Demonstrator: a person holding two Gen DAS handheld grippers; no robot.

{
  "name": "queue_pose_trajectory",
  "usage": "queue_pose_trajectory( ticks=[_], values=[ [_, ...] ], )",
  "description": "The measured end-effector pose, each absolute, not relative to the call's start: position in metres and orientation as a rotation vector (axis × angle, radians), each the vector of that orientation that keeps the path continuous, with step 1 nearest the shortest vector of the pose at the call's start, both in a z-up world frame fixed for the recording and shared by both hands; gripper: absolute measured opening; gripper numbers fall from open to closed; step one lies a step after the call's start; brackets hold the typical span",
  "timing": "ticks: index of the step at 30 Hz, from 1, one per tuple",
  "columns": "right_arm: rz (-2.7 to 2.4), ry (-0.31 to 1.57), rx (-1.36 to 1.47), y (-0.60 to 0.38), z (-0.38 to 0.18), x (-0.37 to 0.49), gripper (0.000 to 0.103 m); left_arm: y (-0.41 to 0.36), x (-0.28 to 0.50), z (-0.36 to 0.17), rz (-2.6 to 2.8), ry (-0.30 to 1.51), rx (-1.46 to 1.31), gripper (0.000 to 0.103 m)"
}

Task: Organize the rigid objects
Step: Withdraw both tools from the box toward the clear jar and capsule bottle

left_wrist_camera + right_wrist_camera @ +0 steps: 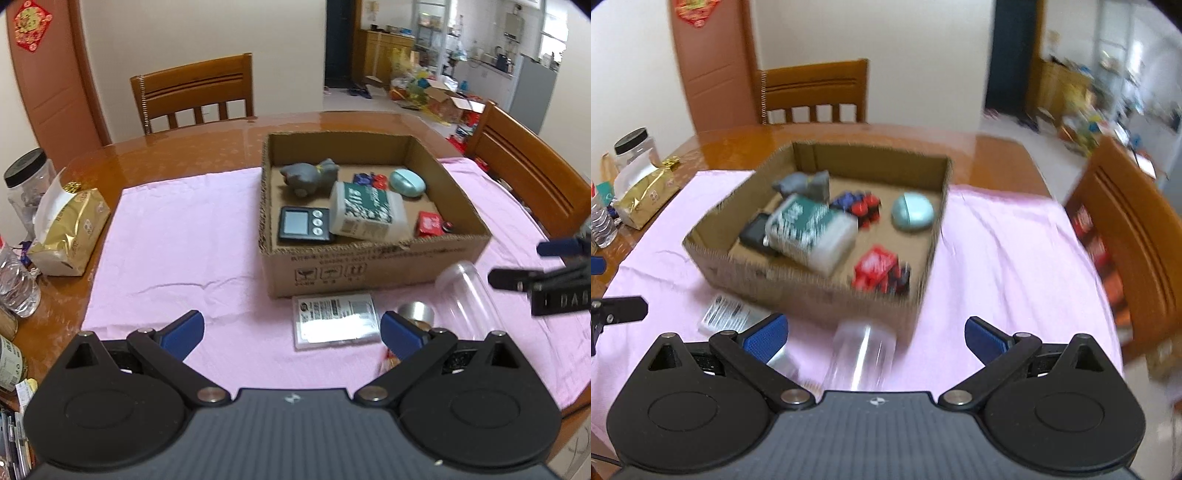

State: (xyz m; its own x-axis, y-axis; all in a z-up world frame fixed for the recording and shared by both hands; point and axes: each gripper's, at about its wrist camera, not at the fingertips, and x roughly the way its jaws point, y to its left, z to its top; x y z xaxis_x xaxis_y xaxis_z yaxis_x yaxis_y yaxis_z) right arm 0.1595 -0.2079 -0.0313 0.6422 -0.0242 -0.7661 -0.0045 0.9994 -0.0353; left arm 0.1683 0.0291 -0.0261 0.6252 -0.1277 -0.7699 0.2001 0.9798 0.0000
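Observation:
A cardboard box (376, 269) on the pink cloth holds a grey toy (308, 175), a white-and-green bottle (365, 210), a black timer (301, 224), a teal case (407, 182) and a red pack (428, 223). In front of it lie a flat silver packet (336, 320), a metal cap (417, 312) and a clear plastic cup (467, 295) on its side. My left gripper (291, 332) is open above the packet. My right gripper (873, 338) is open over the clear cup (864, 354); it also shows in the left wrist view (517, 264). The box (798, 280) is blurred.
A gold bag (70, 229), a black-lidded jar (27, 177) and a water bottle (16, 284) stand at the table's left edge. Wooden chairs stand at the far side (195, 92) and the right (528, 166). The pink cloth (177, 240) covers the table's middle.

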Motion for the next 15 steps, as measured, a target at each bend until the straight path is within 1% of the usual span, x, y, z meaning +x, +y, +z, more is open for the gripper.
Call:
queue_pose_trajectory(
  ticks=[5, 9, 15],
  values=[
    [-0.087, 0.921, 0.007, -0.201, -0.048, 0.125, 0.103, 0.023, 0.158, -0.041, -0.256, 0.887, 0.104, 0.102],
    [-0.093, 0.945, -0.018, -0.196, -0.058, 0.106, 0.103, 0.013, 0.152, -0.052, -0.288, 0.897, 0.12, 0.102],
    [-0.037, 0.958, -0.023, -0.204, -0.069, 0.115, 0.103, -0.01, 0.148, -0.069, -0.299, 0.937, 0.146, 0.102]
  ],
)
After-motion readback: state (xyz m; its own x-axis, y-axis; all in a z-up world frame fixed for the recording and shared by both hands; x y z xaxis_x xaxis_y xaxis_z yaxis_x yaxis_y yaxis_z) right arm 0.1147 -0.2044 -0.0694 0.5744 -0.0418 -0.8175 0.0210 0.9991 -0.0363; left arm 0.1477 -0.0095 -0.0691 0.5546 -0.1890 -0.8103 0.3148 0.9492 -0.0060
